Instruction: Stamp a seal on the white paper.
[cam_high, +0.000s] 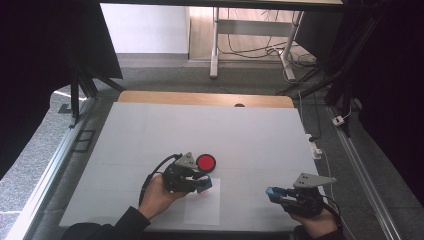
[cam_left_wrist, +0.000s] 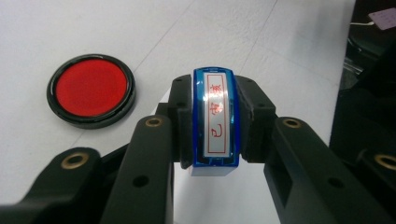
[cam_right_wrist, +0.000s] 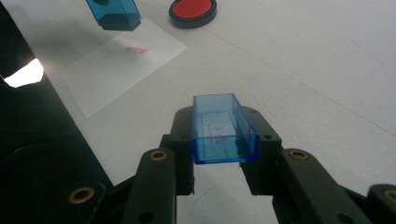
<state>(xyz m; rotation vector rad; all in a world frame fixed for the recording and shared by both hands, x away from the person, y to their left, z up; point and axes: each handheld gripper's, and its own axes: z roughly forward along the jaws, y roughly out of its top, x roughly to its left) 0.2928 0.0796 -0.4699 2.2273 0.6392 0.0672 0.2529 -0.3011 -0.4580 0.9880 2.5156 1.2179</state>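
My left gripper (cam_high: 202, 185) (cam_left_wrist: 215, 122) is shut on a blue stamp (cam_left_wrist: 215, 122) with a white label of red characters on top; it hangs just above a sheet of white paper (cam_high: 203, 209) (cam_right_wrist: 116, 65). A red stamped mark (cam_right_wrist: 137, 50) lies on that paper below the stamp (cam_right_wrist: 113, 13). A round red ink pad (cam_high: 206, 162) (cam_left_wrist: 91, 89) (cam_right_wrist: 193, 11) in a black case sits on the table just beyond the left gripper. My right gripper (cam_high: 274, 193) (cam_right_wrist: 224, 130) is shut on a clear blue stamp cap (cam_right_wrist: 223, 129) near the front right of the table.
The white table top (cam_high: 200, 135) has a wooden far edge (cam_high: 205, 98). Black curtains hang at both sides. Cables and a desk frame (cam_high: 250, 45) lie on the floor beyond the table. A person's hands hold both grippers at the table's near edge.
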